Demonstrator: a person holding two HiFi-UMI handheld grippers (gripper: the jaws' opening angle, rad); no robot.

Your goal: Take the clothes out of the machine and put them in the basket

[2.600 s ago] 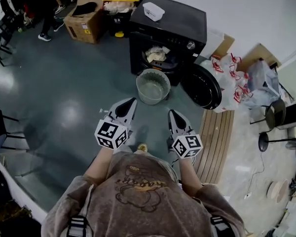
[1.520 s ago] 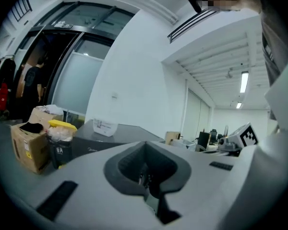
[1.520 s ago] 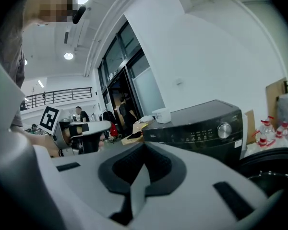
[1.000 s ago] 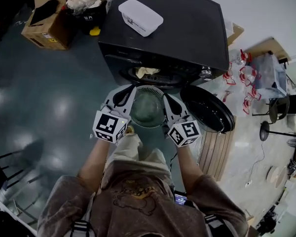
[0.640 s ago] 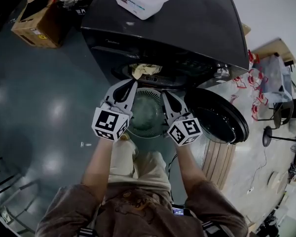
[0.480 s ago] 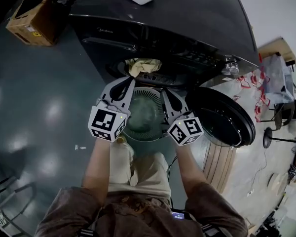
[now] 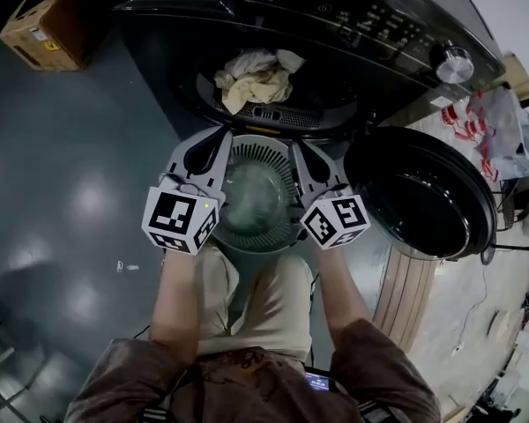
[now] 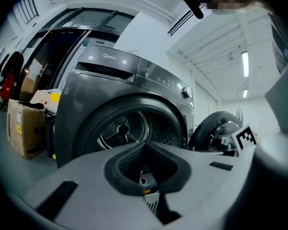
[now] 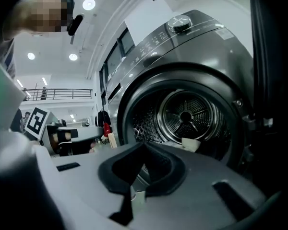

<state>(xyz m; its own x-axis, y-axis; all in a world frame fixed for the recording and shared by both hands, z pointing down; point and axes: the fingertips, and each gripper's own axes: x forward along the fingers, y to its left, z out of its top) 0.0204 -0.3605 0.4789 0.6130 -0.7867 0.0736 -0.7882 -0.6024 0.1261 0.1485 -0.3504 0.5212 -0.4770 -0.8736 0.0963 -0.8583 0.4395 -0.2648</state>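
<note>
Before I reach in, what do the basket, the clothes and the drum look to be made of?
Basket: probably plastic, pale grey-green and matte; its wall is moulded in thin upright slats.
Clothes: soft cream fabric, possibly cotton; it lies crumpled in loose folds.
Drum: bare metal, seemingly stainless steel; it is shiny, with a perforated wall and a ribbed back.

Black machine (image 7: 159,25), cream clothes (image 7: 256,76), grey-green ribbed basket (image 7: 261,153), teal floor (image 7: 62,166)
</note>
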